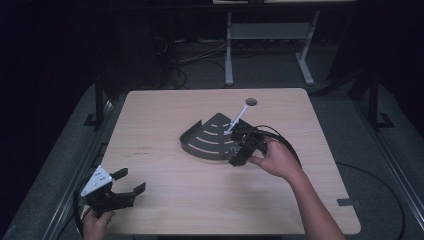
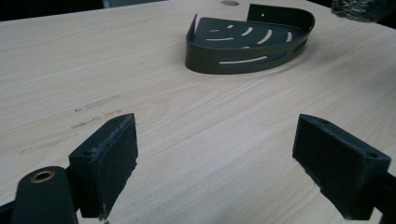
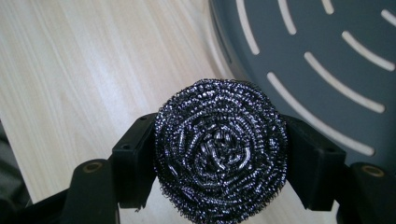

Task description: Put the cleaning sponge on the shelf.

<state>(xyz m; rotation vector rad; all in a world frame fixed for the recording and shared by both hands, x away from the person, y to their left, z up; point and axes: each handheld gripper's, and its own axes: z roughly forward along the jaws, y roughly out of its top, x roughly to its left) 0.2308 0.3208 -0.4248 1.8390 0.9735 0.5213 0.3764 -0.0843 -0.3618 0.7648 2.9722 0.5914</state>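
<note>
Scourer (image 3: 220, 149) ×1, steel, clamped in right hand-held gripper (image 3: 219, 154) | rack (image 2: 250, 42) ×1, possibly metal | left hand-held gripper (image 2: 215, 163) wide apart

Slotted corner tray (image 1: 207, 140) mid-table (image 1: 160, 200), steel scourer (image 3: 220, 151) just right
</note>
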